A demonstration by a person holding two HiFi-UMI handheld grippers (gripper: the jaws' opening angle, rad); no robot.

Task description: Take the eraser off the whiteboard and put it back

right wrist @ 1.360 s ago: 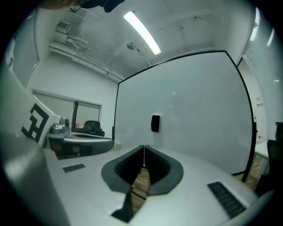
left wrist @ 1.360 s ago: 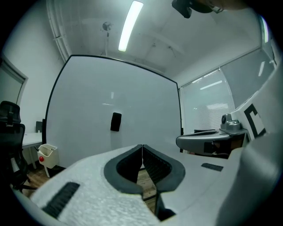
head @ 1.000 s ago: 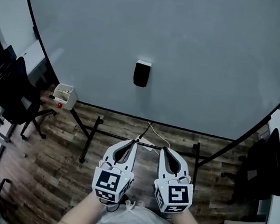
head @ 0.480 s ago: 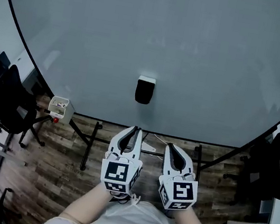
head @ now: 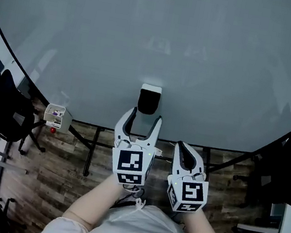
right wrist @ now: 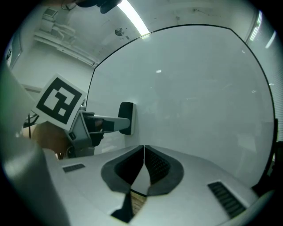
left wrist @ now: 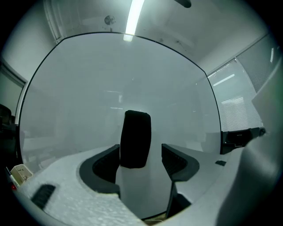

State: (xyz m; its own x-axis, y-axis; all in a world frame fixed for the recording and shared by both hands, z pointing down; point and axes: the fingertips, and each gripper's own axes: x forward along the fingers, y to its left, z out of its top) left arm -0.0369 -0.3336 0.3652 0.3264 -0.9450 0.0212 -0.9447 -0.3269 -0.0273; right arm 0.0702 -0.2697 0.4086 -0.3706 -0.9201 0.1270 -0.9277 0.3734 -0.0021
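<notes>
The eraser (head: pixel 149 99), black with a white back, sticks to the large whiteboard (head: pixel 159 37) near its lower edge. My left gripper (head: pixel 144 116) sits just below it, its jaws opening, tips on either side of the eraser's lower end. In the left gripper view the eraser (left wrist: pixel 135 139) stands upright between the two pads (left wrist: pixel 106 161), nearer the left one, with a gap at the right. My right gripper (head: pixel 180 145) is beside it, lower right, its jaws shut with nothing in them. The right gripper view shows the eraser (right wrist: pixel 127 118) at the left gripper's tip.
The whiteboard stands on a black frame (head: pixel 92 151) over a wooden floor. A small white box (head: pixel 55 116) hangs at the board's lower left. Dark office chairs (head: pixel 1 110) stand left and right (head: pixel 286 171).
Both grippers moved forward to the whiteboard, and the board and eraser came nearer. The left gripper's jaws went from shut to wide apart around the eraser's lower end.
</notes>
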